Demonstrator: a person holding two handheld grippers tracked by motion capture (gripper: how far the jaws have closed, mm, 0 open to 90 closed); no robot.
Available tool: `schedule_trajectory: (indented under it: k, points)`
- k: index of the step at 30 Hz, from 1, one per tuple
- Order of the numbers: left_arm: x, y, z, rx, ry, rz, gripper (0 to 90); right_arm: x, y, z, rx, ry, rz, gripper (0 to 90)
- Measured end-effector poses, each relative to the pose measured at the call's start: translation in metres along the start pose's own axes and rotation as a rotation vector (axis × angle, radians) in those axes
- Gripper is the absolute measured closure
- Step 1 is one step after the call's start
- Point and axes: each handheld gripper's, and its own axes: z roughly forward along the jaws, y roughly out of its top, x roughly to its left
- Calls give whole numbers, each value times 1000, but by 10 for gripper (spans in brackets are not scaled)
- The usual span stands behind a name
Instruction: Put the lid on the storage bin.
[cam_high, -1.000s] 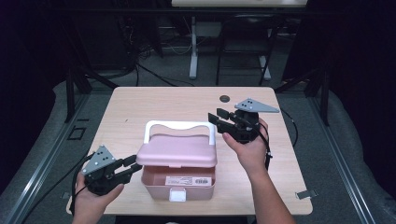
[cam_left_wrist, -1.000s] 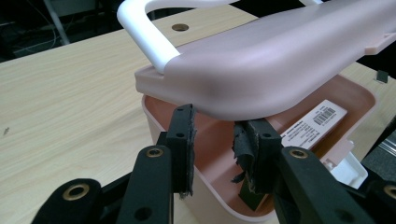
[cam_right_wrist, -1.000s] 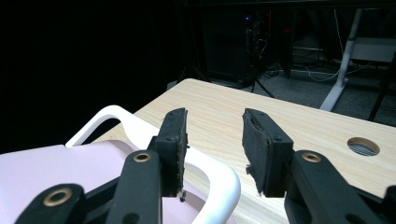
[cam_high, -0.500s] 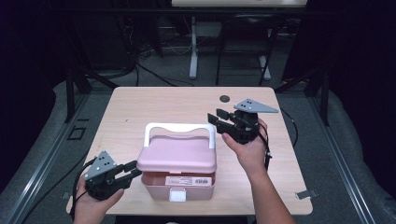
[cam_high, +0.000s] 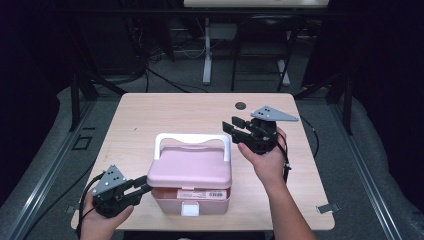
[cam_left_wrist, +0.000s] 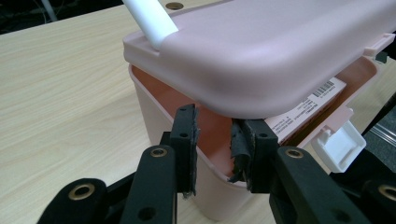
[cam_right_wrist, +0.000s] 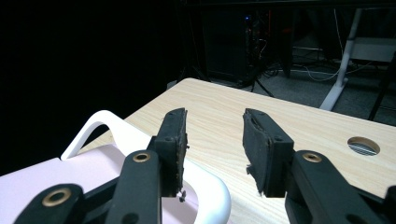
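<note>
On the table (cam_high: 165, 112), one pink box (cam_high: 192, 172).

Box (cam_high: 191, 172): pale pink lid and walls, deeper salmon-pink inside where lid (cam_left_wrist: 280, 51) lifts above left gripper (cam_left_wrist: 214, 149) jaws. Handle (cam_high: 193, 139): white, arching below right gripper (cam_right_wrist: 212, 149) jaws. Latch (cam_left_wrist: 340, 144): white, right of left jaws. Label (cam_left_wrist: 308, 105): white with black barcode stripes and fine black print, beyond left jaws. Both grippers: black jaws, black frayed pads, brass-coloured rivets; grey three-cornered plates on top. Table (cam_high: 175, 112): light wood grain, fine streaks; dark round hole (cam_right_wrist: 363, 145) with striped grille right of right jaws. Surroundings: black.
</note>
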Motion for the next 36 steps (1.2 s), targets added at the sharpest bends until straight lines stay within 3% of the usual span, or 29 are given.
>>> schedule_trajectory:
  k: [14,21,36]
  points:
    - [-2,-9,0,22,-13,-5,723,1,-1,1,6,3,-1,592]
    - [-4,-14,1,40,-24,8,781,1,-2,3,7,5,-4,590]
    - [-4,-22,0,68,-59,-6,881,3,-2,4,10,9,-4,587]
